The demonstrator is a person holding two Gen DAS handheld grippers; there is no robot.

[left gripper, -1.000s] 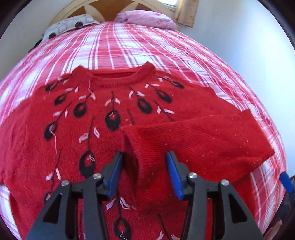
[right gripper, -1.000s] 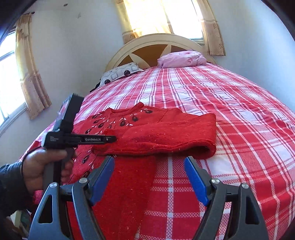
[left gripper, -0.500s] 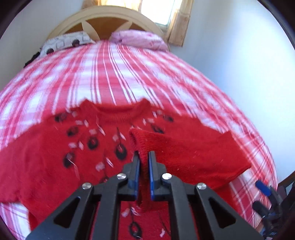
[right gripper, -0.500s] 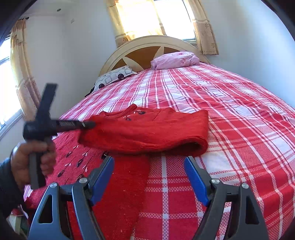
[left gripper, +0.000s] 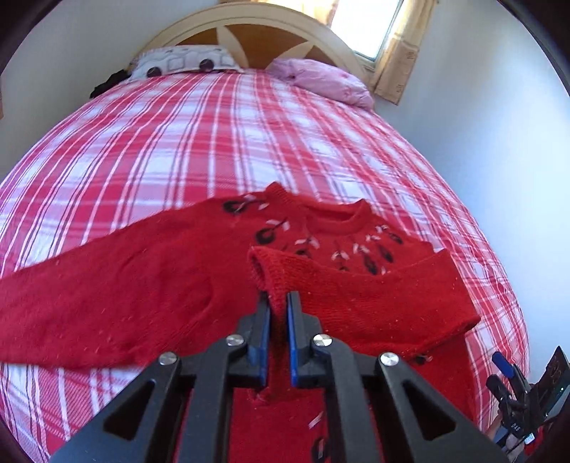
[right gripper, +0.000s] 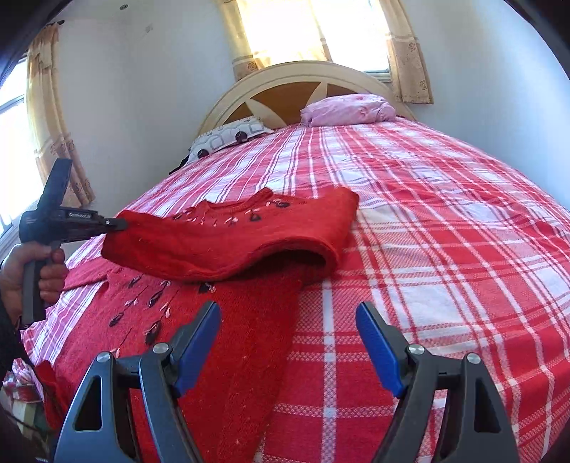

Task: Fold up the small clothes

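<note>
Red sweater (left gripper: 356, 302) cuff clamped in left gripper (left gripper: 278, 320) (label unreadable); right gripper (right gripper: 288, 342) fingers apart.

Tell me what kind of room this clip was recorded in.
A bedroom, most likely in a home: a bed with a red plaid cover, an arched headboard with pillows against it, and a curtained window behind.

Both cameras look up the bed (left gripper: 213, 142) toward the headboard (right gripper: 302, 76); both see the red sweater (right gripper: 231, 235) close.
</note>
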